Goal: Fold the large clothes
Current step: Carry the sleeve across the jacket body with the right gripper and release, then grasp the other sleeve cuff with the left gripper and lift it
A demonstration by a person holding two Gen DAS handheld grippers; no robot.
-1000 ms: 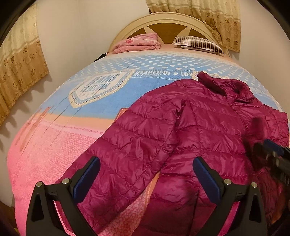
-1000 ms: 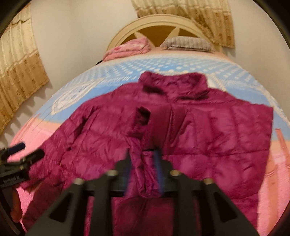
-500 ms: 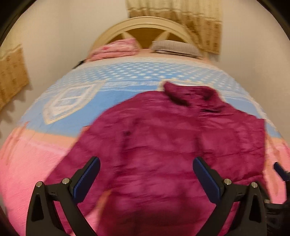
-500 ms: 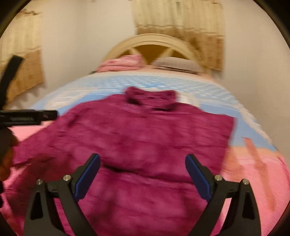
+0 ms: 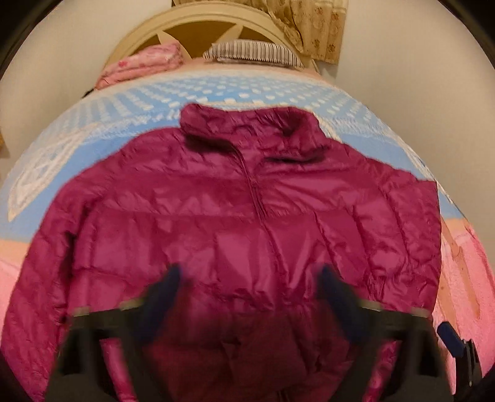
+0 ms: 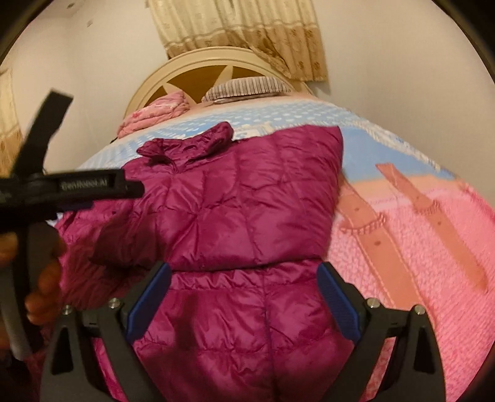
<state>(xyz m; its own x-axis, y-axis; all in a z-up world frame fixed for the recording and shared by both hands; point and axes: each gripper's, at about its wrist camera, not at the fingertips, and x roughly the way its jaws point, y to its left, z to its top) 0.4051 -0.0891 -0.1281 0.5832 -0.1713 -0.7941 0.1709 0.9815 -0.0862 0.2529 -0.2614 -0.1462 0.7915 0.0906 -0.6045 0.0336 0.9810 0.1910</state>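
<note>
The jacket [image 5: 241, 222] lies spread on the bed [image 5: 464, 263], collar [image 5: 247, 130] toward the headboard [image 5: 198, 27]. At the head of the bed a folded blanket [image 5: 142, 65] lies left of a pillow [image 5: 253, 52]. Left gripper [image 5: 247, 297] and right gripper [image 6: 244, 297] are over the jacket's near part, right gripper right of the left.

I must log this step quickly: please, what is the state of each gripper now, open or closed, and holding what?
Left gripper: open, holding nothing, above the magenta jacket.
Right gripper: open, holding nothing, over the jacket.
</note>
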